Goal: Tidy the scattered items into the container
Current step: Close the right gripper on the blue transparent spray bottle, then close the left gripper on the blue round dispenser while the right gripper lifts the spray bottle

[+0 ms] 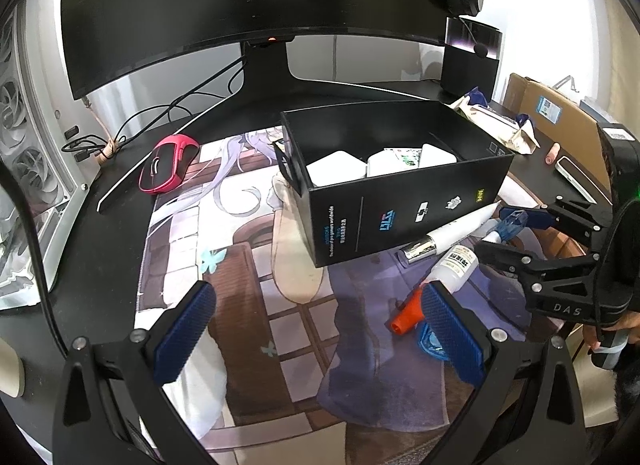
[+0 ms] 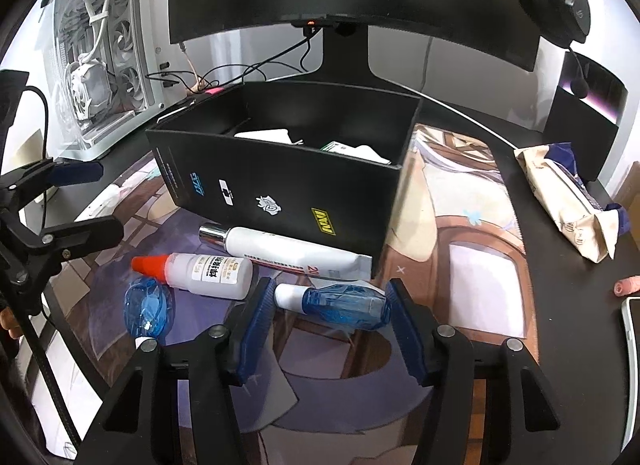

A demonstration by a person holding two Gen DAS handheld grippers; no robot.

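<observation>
My right gripper (image 2: 330, 311) sits over the small blue bottle (image 2: 346, 307), which lies on its side on the desk mat (image 2: 460, 265), just in front of the black box (image 2: 280, 181). The jaws bracket the bottle lengthwise: one pad at the white cap end, the other at the blue base. They look to be touching it or nearly so, but I cannot tell from this view whether they are pressing on it; the bottle still rests on the mat.

My left gripper (image 1: 320, 329) hangs with its jaws spread wide and nothing between them, near the orange-capped glue bottle (image 2: 200, 271).

Other scattered items close by: a white tube (image 2: 288, 249) lying against the box wall, and a second blue bottle (image 2: 149, 311) beside the glue. The box already holds several white items.

Risks as I judge them:
- Gripping end to end on a faceted, smooth plastic body gives little contact; the bottle may pivot or squirt out as I lift.
- The white cap end is narrow, so the pad there could slide off it.
- The tube lies just behind; a forward nudge may push it or shift the box.
- Lifting over the near wall with a loose hold may drop the bottle outside.
</observation>
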